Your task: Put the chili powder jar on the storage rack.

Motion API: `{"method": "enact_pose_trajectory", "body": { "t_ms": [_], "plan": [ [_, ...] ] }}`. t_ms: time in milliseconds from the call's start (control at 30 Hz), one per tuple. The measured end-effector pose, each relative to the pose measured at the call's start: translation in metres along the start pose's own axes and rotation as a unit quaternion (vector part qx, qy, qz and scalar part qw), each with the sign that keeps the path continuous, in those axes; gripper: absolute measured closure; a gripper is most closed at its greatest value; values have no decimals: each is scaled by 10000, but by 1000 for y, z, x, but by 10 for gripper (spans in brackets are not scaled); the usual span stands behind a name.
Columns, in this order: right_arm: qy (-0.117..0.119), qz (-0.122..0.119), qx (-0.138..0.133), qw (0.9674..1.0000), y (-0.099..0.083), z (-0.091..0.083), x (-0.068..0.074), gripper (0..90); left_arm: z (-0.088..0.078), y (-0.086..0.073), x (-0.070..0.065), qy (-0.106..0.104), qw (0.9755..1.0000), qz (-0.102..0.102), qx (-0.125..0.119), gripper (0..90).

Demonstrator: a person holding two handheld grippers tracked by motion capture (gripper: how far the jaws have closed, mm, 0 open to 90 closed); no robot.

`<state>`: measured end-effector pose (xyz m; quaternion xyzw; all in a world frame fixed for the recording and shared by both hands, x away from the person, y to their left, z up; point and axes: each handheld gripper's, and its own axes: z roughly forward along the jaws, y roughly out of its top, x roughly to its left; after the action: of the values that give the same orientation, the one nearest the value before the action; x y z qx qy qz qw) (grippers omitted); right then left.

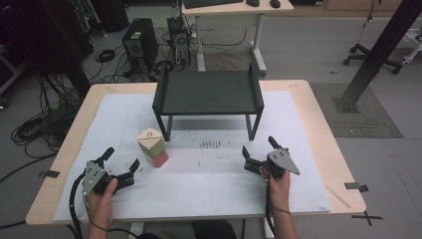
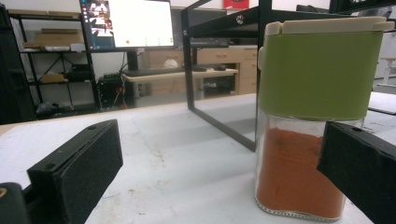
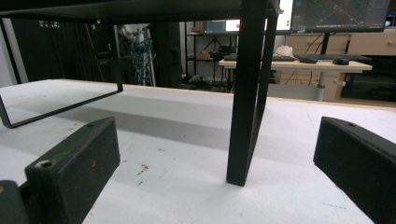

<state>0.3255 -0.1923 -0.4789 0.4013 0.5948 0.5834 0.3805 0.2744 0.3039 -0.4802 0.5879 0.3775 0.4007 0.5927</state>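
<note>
A spice jar (image 1: pixel 152 148) with a green cap and orange-red powder stands upright on the white mat, left of centre. My left gripper (image 1: pixel 121 159) sits low at the front left, open, its jaws aimed toward the jar. In the left gripper view the jar (image 2: pixel 308 116) stands just ahead of the right jaw, with nothing between the jaws. My right gripper (image 1: pixel 258 148) rests open at the front right, facing the black shelf (image 1: pixel 208 92). In the right gripper view the shelf's front leg (image 3: pixel 246 93) rises between the open jaws, farther off.
The black metal shelf stands at the back middle of the white mat (image 1: pixel 199 174), on a wooden table (image 1: pixel 326 139). Beyond the table are a computer tower (image 1: pixel 140 45), tangled cables and a desk (image 1: pixel 234 15).
</note>
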Motion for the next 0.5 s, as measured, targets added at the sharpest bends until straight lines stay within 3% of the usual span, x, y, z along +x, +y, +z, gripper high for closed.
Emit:
{"method": "enact_pose_trajectory", "body": {
  "t_ms": [500],
  "plan": [
    [8, 10, -10, 10000, 0, 0, 0, 2, 0, 0, -1, -48, 10000, 11, -4, 4]
  ]
}}
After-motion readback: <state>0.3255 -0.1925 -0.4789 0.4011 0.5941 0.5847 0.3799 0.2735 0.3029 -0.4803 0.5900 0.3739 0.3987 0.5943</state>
